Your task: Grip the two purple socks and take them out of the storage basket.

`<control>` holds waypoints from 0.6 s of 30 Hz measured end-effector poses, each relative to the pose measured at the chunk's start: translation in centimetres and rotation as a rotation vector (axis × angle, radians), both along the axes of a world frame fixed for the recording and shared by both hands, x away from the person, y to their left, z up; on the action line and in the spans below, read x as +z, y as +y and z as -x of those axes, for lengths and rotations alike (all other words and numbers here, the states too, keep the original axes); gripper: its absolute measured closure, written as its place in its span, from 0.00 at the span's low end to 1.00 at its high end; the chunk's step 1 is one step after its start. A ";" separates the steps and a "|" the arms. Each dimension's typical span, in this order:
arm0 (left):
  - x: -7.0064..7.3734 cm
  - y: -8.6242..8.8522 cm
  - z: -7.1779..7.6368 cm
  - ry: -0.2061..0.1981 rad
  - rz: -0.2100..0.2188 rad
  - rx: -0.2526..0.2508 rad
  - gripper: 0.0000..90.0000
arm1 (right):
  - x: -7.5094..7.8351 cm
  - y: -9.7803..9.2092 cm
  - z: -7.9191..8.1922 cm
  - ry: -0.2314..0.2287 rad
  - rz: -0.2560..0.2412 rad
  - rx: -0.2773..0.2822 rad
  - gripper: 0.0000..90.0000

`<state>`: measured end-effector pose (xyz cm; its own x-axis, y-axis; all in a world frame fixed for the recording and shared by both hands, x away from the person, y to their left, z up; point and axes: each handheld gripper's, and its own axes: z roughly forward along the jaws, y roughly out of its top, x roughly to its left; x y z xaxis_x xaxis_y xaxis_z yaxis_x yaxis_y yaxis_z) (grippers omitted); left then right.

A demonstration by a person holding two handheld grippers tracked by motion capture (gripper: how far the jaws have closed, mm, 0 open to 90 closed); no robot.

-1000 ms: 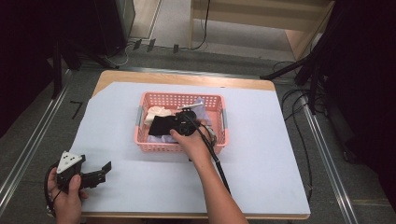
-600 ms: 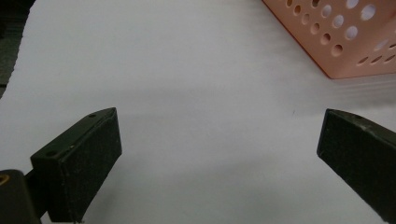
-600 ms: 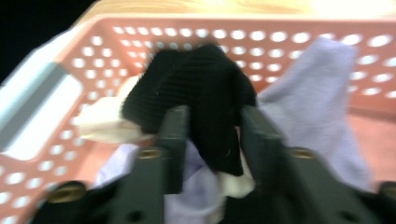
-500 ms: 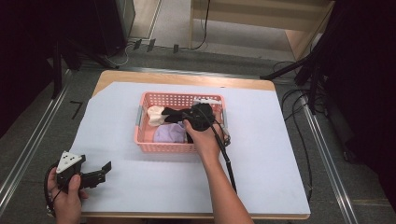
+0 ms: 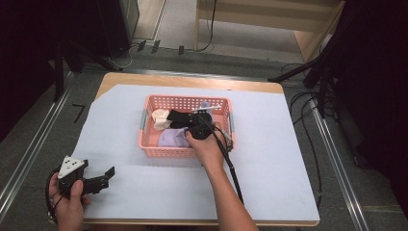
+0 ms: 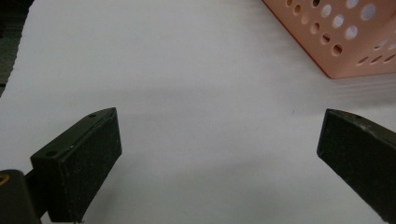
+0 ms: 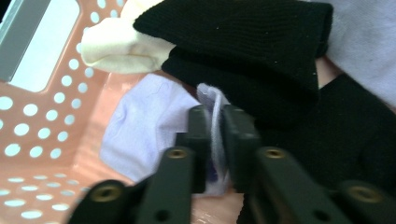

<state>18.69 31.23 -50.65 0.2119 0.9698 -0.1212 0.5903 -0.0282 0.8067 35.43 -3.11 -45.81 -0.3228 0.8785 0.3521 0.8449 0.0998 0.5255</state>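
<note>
A pink perforated basket [image 5: 153, 150] stands mid-table and holds a cream cloth [image 5: 160, 118], a black cloth [image 5: 179, 118] and a pale lilac cloth [image 5: 169, 138]. My right gripper [image 5: 185, 130] reaches into the basket from the near side. In the right gripper view its jaws are shut on a fold of the lilac cloth [image 7: 140, 126], with the black cloth [image 7: 261, 51] lying just beyond and the cream cloth [image 7: 121, 46] at upper left. My left gripper [image 5: 108, 175] rests near the table's front left corner, jaws wide open over bare white sheet [image 6: 196, 93].
A white sheet [image 5: 279, 159] covers the wooden table. A corner of the basket [image 6: 345, 42] lies ahead and right of the left gripper. Cables trail on the floor at right, and a wooden frame stands beyond the table.
My right hand has shifted slightly and the lilac cloth is now pinched and lifted a little from under the black cloth. The left gripper has not moved.
</note>
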 end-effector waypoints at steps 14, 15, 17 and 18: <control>0.0 0.0 0.1 -0.005 0.000 0.009 0.01 | 4.6 -3.8 2.7 -0.434 -0.178 -0.033 0.99; 0.0 0.0 0.1 -0.009 0.001 0.010 0.01 | 4.7 -4.2 2.9 -0.466 -0.188 -0.032 0.99; 0.0 0.0 0.2 -0.012 -0.002 0.010 0.01 | 4.8 -4.9 3.2 -0.528 -0.211 -0.040 0.99; 0.1 0.0 0.2 -0.015 -0.004 0.011 0.01 | 4.9 -5.3 3.3 -0.561 -0.211 -0.043 0.99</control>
